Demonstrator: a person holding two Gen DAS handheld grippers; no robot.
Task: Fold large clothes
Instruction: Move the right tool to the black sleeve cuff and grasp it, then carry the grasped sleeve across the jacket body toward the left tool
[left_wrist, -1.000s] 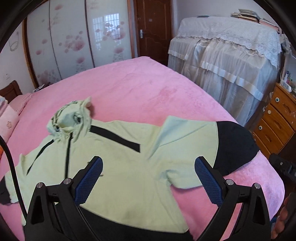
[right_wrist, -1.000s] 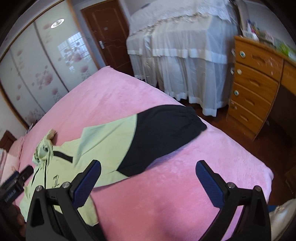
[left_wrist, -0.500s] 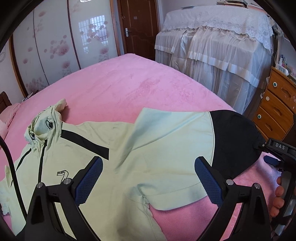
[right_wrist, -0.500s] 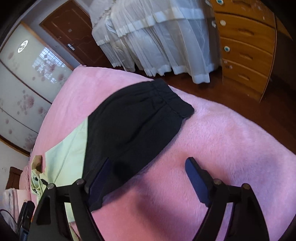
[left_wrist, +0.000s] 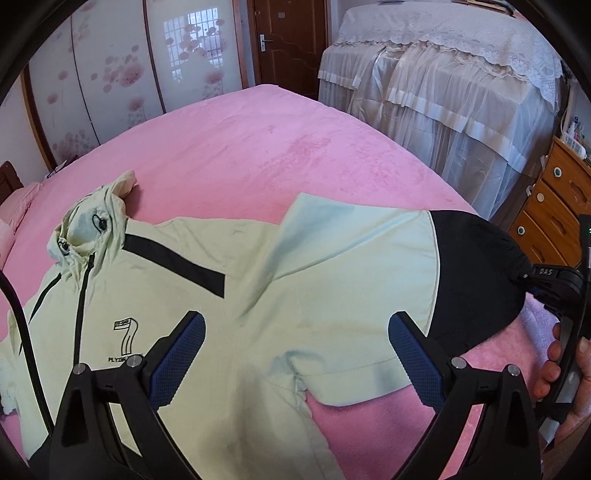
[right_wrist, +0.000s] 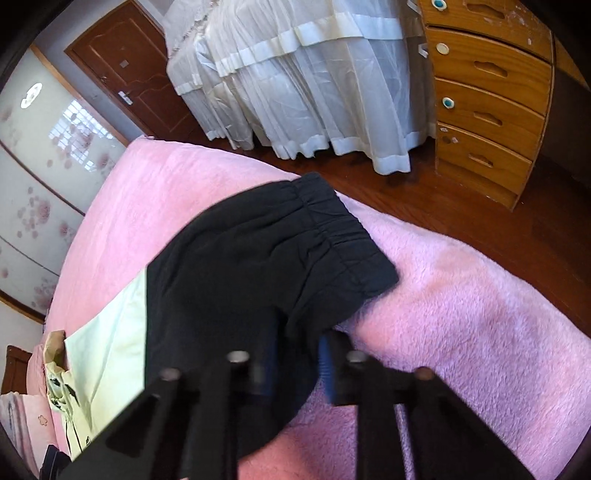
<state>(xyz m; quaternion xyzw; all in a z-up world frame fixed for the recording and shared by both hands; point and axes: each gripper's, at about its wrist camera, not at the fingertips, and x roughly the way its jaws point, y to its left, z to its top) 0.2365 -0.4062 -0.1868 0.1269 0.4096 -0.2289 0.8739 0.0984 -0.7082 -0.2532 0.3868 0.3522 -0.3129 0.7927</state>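
A pale green hooded jacket (left_wrist: 207, 306) with black trim lies front up on the pink bed (left_wrist: 258, 147). Its right sleeve (left_wrist: 362, 266) stretches out and ends in a black part (left_wrist: 476, 280) with an elastic cuff (right_wrist: 332, 221). My left gripper (left_wrist: 295, 350) is open and hovers over the jacket's chest and armpit, holding nothing. My right gripper (right_wrist: 295, 365) has its fingers closed on the lower edge of the black sleeve end (right_wrist: 240, 288); it also shows at the right edge of the left wrist view (left_wrist: 554, 284), held by a hand.
A wooden dresser (right_wrist: 487, 99) stands right of the bed, a white lace-covered piece of furniture (left_wrist: 443, 74) behind it. A brown door (left_wrist: 291, 40) and flowered wardrobe doors (left_wrist: 122, 70) are at the back. Pink pillows (right_wrist: 26, 417) lie at the bed's head. Wooden floor (right_wrist: 461, 206) borders the bed's edge.
My right gripper moved down onto the black sleeve end and its fingers closed on the fabric. My left gripper shifted to the right over the jacket and stayed open.
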